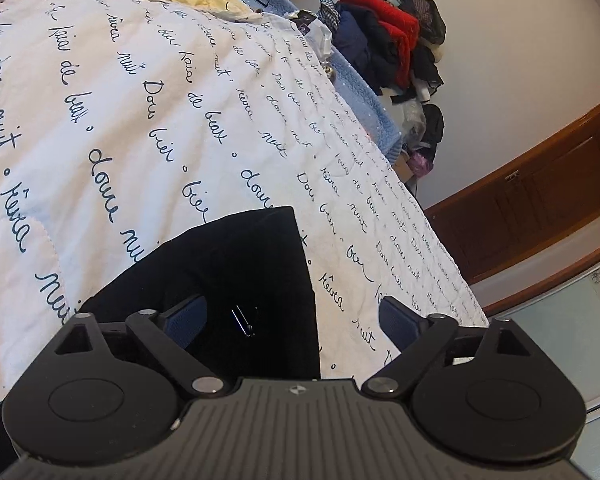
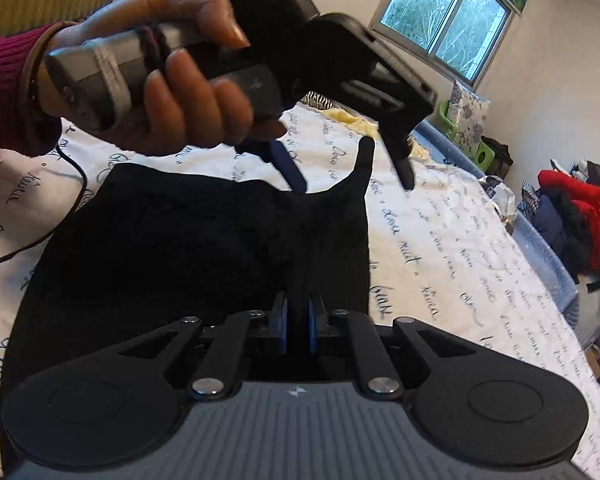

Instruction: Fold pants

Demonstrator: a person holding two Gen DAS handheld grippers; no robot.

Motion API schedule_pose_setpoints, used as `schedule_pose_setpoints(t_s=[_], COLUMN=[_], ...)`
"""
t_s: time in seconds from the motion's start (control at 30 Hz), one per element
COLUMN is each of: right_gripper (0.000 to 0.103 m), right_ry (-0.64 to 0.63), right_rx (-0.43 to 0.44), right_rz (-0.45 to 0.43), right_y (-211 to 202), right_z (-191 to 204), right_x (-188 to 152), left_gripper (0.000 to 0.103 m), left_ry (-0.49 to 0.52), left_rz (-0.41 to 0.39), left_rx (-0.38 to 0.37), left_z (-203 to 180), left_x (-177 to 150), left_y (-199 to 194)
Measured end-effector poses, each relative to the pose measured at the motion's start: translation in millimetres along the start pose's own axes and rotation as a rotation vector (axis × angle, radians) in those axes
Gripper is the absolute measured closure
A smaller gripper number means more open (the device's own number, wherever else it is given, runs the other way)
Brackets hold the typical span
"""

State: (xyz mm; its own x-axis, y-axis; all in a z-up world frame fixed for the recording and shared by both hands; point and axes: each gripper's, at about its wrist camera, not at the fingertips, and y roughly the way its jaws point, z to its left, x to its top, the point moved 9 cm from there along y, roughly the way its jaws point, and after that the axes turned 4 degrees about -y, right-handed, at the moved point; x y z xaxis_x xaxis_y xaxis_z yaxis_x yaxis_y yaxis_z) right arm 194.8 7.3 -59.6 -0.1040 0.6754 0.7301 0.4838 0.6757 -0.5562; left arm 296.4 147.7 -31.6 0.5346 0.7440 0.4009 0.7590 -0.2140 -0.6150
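Observation:
Black pants [image 2: 188, 240] lie on a white quilt with dark script [image 2: 460, 248]. My right gripper [image 2: 298, 320] is shut on the pants' near edge, blue pads pinching the cloth. My left gripper [image 2: 352, 180] hangs above the pants' far edge, held by a hand, its jaws open and empty; a corner of cloth stands up between the fingers. In the left wrist view the left gripper [image 1: 292, 320] is open over a folded corner of the pants [image 1: 252, 280], its blue pads [image 1: 186, 320] wide apart.
The quilt [image 1: 100, 120] covers a bed with a blue mattress edge [image 1: 360, 92]. A pile of red and dark clothes [image 1: 392, 36] sits beyond the bed. A wooden door [image 1: 540, 196] and a window [image 2: 452, 20] are on the walls. A cable [image 2: 72, 184] trails at left.

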Motion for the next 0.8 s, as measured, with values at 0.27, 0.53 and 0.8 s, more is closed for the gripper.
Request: schedule_pose_setpoints(t_s=[0.27, 0.53, 0.8], right_gripper=[0.093, 0.084, 0.083], right_ry=[0.009, -0.01, 0.026], right_rx=[-0.118, -0.294, -0.318], right_rz=[-0.007, 0.08, 0.181], right_y=[-1.0, -23.5, -40.7], right_z=[10.0, 14.0, -2.4], right_x=[-5.3, -21.0, -45.5], left_gripper=[0.089, 0.093, 0.093], left_ry=[-0.05, 0.043, 0.097], left_rz=[0.044, -0.038, -0.05], left_rx=[-0.052, -0.07, -0.085], left_z=[9.9, 11.7, 18.5], left_x=[-23.2, -35.6, -60.1], left_y=[2.4, -27.2, -57.5])
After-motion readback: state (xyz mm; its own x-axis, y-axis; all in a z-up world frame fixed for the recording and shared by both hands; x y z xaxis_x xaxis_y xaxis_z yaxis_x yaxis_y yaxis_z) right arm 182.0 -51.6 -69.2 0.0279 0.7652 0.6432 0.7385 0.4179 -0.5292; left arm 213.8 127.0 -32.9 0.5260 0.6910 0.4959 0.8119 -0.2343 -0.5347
